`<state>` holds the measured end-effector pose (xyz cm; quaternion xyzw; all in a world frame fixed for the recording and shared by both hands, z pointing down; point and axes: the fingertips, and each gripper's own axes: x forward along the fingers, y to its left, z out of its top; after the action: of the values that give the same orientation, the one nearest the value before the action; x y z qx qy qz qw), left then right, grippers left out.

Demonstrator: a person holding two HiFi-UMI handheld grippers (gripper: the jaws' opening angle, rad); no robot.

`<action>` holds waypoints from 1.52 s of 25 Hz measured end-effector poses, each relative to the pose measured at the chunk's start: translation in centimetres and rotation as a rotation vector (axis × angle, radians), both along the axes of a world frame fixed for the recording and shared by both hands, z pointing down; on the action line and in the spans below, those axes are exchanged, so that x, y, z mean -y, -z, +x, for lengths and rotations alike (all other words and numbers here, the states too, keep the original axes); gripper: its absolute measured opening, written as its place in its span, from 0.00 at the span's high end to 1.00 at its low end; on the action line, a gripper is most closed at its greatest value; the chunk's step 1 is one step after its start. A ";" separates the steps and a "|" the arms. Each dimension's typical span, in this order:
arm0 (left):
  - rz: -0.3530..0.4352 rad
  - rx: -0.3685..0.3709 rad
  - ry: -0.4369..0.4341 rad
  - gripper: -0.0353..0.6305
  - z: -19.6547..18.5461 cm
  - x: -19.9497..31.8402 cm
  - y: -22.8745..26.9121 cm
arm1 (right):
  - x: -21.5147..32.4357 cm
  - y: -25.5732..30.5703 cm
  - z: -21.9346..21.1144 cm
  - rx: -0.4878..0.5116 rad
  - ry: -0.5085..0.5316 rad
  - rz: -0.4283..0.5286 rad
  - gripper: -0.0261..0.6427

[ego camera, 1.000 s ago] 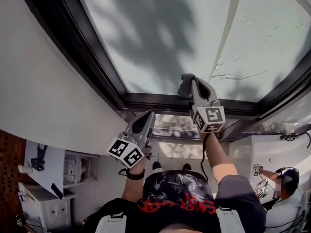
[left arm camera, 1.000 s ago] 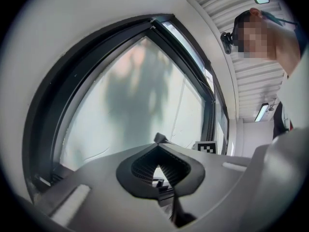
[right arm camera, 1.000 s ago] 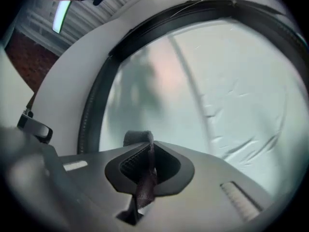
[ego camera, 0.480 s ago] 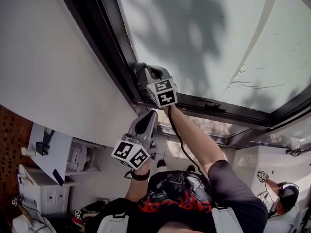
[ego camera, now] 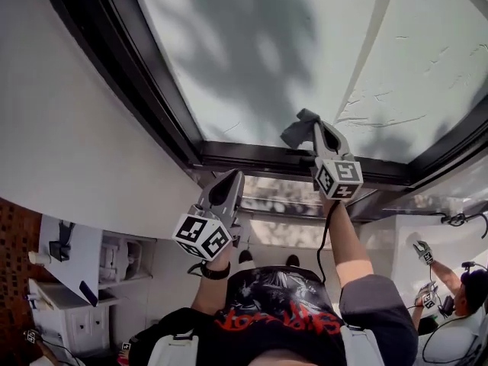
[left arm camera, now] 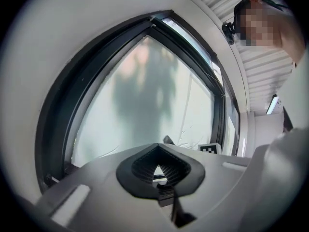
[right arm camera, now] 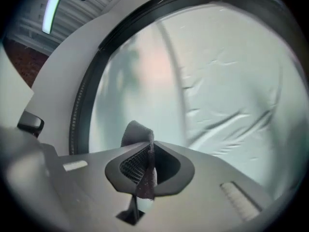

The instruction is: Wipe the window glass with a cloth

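The right gripper (ego camera: pixel 315 128) has its fingers pinched on the cloth (ego camera: pixel 294 132), held to the window glass (ego camera: pixel 252 52) for wiping, while the left gripper (ego camera: pixel 227 183) waits below with fingers closed and empty.

window glass (ego camera: pixel 252 59) runs off top and right edges; cloth (ego camera: pixel 293 133) partly hidden between right tongs (ego camera: pixel 309 128) at glass bottom; person (ego camera: pixel 446 274) lower right of glass cut by edge

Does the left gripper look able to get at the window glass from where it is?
Probably yes: the left gripper points at the window glass, nothing between them; the cloth is off to its right.
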<state>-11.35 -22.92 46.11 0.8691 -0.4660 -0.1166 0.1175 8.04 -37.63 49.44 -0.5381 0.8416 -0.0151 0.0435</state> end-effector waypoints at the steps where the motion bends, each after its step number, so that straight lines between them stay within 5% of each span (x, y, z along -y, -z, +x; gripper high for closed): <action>1: 0.000 -0.001 -0.011 0.94 0.6 0.2 0.0 | -0.4 -0.3 3.7 0.008 -0.058 -0.006 0.93; 10: 0.003 0.000 -0.094 0.94 4.6 0.8 0.4 | -3.1 -2.8 32.9 -0.094 -0.569 -0.091 0.93; 13: 0.004 0.000 -0.091 0.94 4.4 0.8 0.5 | -2.9 -3.7 38.3 -0.072 -0.705 -0.142 0.93; 16: 0.005 0.000 -0.086 0.94 4.2 0.8 0.5 | -2.6 -3.9 39.1 0.034 -0.756 -0.150 0.93; 19: 0.004 -0.008 -0.063 0.94 3.3 0.6 0.3 | -2.4 -2.0 31.1 0.042 -0.587 -0.078 0.93; 24: 0.014 -0.021 0.002 0.94 0.2 0.2 0.3 | -3.3 1.3 7.1 0.022 -0.099 0.033 0.93; 29: 0.011 -0.014 0.073 0.94 -3.6 -0.4 -0.1 | -3.6 2.5 -13.5 0.047 0.292 0.037 0.93; 34: 0.016 -0.019 0.141 0.94 -7.3 -1.7 0.0 | -1.1 -0.2 -28.1 -0.065 0.471 -0.043 0.94; 38: 0.016 -0.020 0.173 0.94 -9.1 -2.8 0.2 | 1.0 -3.9 -31.5 -0.131 0.474 -0.163 0.93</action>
<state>-20.43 -20.13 45.90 0.8253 -0.5373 -0.1388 0.1046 -23.43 -38.62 53.30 -0.3272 0.9413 -0.0579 -0.0594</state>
